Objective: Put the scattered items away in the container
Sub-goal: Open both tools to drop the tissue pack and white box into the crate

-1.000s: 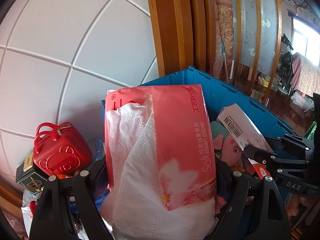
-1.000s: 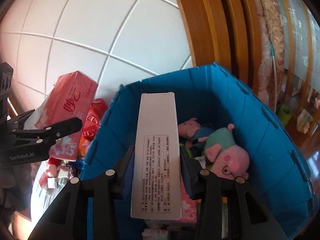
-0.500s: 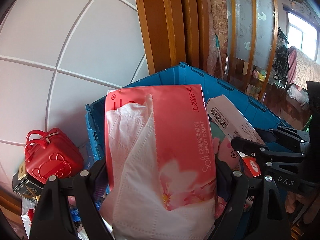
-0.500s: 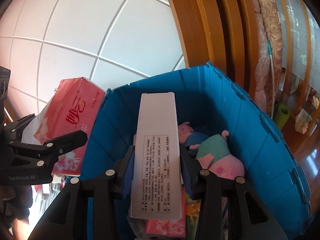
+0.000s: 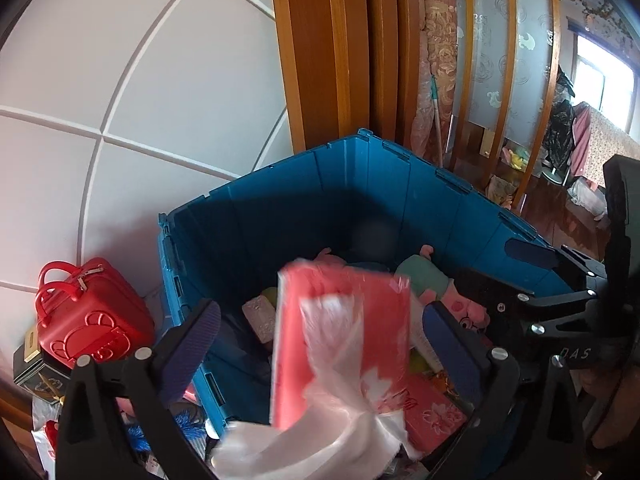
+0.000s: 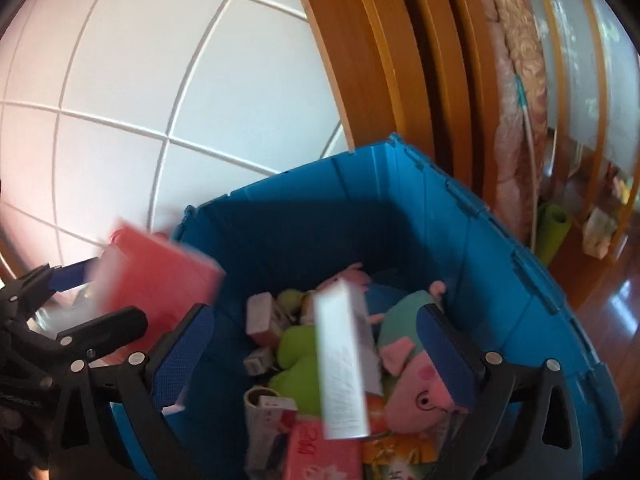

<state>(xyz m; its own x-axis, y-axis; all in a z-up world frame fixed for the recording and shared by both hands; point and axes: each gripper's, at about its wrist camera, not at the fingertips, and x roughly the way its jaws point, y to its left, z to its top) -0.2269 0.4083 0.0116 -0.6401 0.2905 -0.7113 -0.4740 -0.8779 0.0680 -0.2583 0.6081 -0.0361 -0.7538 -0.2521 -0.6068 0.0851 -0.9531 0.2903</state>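
Pink tissue pack (image 5: 340,344) and white box (image 6: 344,364), blurred, loose between both opening claws over blue crate (image 5: 280,216).

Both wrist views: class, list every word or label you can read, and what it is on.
"DAS": black body of the right tool; its jaws are opening, white box loose between them.
White box print: too blurred to read.
Red tissue pack print: too blurred.
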